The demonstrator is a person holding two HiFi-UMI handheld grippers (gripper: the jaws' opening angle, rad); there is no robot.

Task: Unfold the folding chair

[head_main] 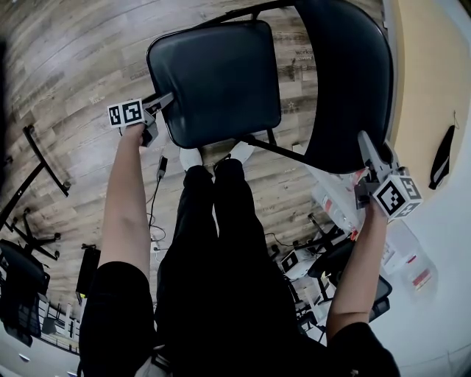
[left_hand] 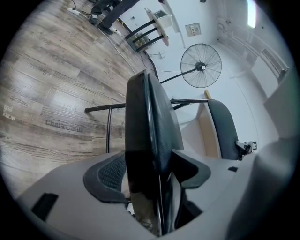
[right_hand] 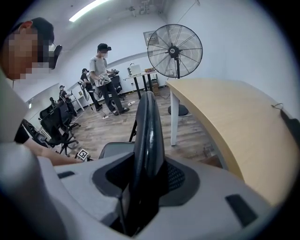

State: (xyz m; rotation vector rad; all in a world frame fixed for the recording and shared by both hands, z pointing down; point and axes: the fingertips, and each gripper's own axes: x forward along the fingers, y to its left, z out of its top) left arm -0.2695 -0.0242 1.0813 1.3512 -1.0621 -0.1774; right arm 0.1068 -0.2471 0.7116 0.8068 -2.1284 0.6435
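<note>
The chair stands on the wooden floor and looks nearly open: the seat lies about level and the backrest is swung clear. The left tongs clamp the seat's front edge and the right tongs grip the backrest's top. What likely remains is a final push and letting go.

Black padded chair, half open over the wood floor: seat swung out from the backrest.

Bright, even light from a ceiling strip; fisheye bending, dark vignetted edges.
</note>
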